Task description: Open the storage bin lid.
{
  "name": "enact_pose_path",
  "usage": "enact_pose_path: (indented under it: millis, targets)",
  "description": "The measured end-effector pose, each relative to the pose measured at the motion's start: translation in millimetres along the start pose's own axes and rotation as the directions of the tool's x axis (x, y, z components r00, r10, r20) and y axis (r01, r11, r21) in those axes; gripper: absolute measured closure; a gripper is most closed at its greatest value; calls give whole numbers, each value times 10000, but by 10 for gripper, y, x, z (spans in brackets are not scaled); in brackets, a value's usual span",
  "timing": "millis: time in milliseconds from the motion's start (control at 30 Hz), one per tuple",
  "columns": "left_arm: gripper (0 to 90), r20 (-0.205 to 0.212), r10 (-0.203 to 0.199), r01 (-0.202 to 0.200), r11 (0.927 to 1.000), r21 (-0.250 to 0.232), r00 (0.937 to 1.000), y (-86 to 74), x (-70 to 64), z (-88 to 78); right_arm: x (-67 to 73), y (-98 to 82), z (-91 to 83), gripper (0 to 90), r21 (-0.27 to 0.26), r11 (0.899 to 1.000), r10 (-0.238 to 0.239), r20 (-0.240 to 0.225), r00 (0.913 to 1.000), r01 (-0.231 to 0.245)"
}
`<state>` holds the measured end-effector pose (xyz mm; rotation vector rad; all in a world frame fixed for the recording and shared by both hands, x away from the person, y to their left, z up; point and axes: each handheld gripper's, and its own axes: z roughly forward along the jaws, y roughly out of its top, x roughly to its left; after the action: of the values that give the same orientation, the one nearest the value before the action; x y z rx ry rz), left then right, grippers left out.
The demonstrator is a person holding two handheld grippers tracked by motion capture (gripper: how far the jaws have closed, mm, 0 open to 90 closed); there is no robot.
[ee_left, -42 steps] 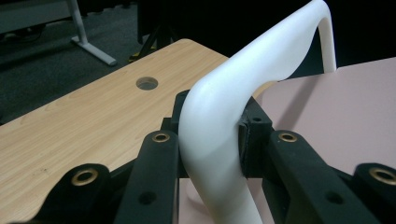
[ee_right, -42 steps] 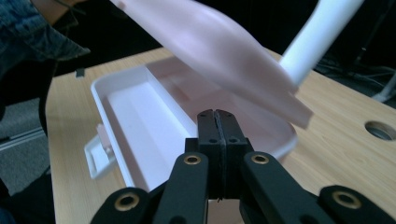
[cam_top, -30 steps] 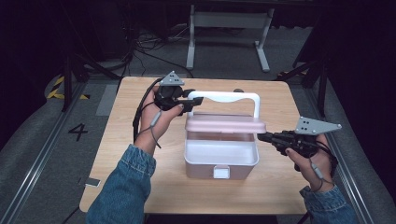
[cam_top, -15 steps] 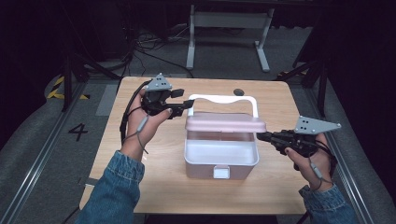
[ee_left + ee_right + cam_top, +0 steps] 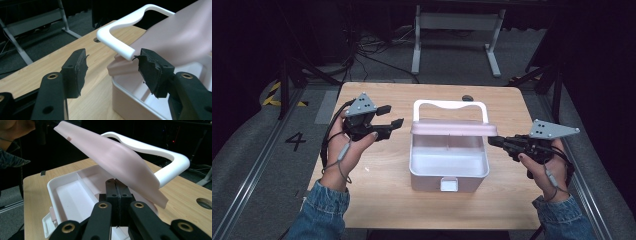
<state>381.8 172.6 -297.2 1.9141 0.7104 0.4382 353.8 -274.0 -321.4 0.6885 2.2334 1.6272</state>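
The left tongs (image 5: 389, 116) stood spread, jaws just widened with nothing between them, apart from the box's left side over bare desk (image 5: 377, 200). The box (image 5: 448, 170) sat mid-desk, its pink lid (image 5: 453, 128) raised, white handle (image 5: 450, 105) behind. The right tongs (image 5: 493, 141) were pressed together, their tips at the lid's right edge; whether they touched it was unclear. Open desk lay either side.

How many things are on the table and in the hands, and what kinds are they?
Boxes: 1, the white box with its pink lid up and white handle.
Grippers: 2, the left gripper open beside the box, and the right gripper shut at the lid's edge.
Tables: 1, the wooden table.
Total: 4 things.
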Motion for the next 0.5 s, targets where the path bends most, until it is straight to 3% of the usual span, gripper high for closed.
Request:
enact_pose_path:
  millis: [267, 500]
  targets:
    - [389, 21, -53, 52, 9996, 263, 10000, -145, -67, 14, -36, 50, 5, 900, -133, 9999, 101, 117, 9999, -99]
    - [364, 151, 50, -55, 9996, 287, 9999, -167, -116, 89, -66, 84, -5, 900, -365, 9990, 263, 279, 9993, -252]
